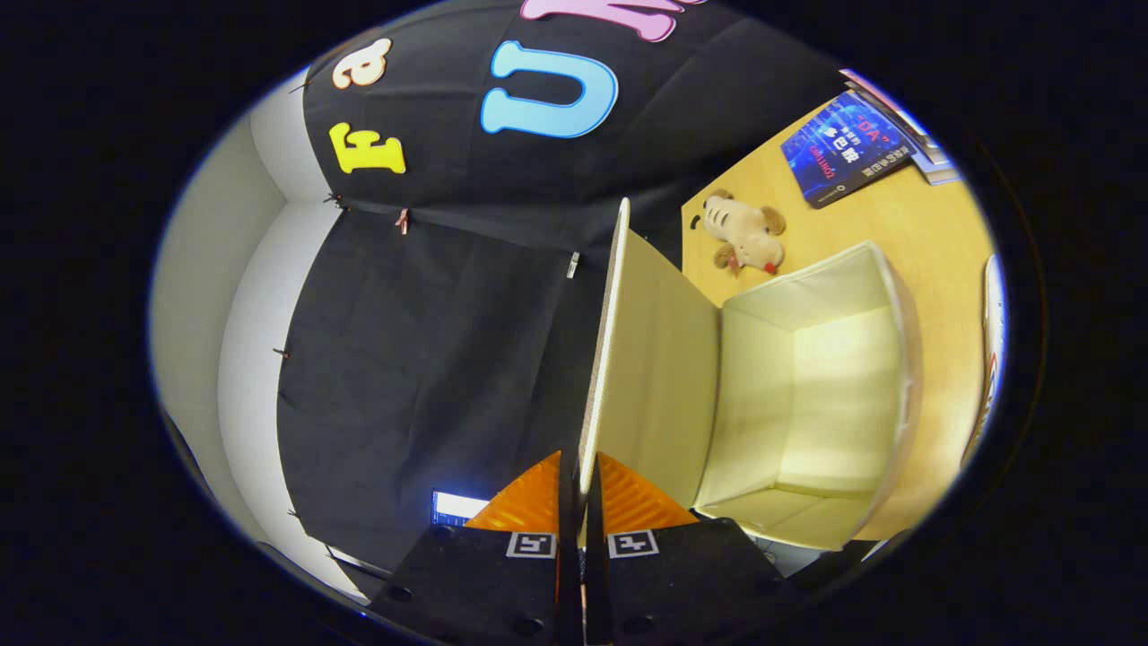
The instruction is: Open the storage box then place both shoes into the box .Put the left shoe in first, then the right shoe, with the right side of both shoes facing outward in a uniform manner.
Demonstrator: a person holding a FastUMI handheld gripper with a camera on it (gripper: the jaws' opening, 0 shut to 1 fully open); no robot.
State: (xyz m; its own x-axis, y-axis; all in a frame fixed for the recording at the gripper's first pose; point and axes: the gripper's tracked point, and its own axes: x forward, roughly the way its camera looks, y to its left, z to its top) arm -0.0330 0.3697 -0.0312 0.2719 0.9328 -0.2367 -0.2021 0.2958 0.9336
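Note:
My gripper (581, 489) is shut on the lid (659, 359) of the cream storage box, both fingers pressed on the lid's thin edge. The lid stands raised, running straight ahead from the fingers. To its right the open box (888, 359) shows its bare pale inside walls and floor, with nothing in it. The view is rolled sideways, so the wooden table (933, 224) appears on the right. A shoe's white edge (991, 359) with a red mark shows beyond the box's far side.
A small plush dog (744, 235) lies on the table beyond the box. A blue book (843, 148) rests further off, by other books. The black booth cloth (430, 359) hangs to the left of the lid.

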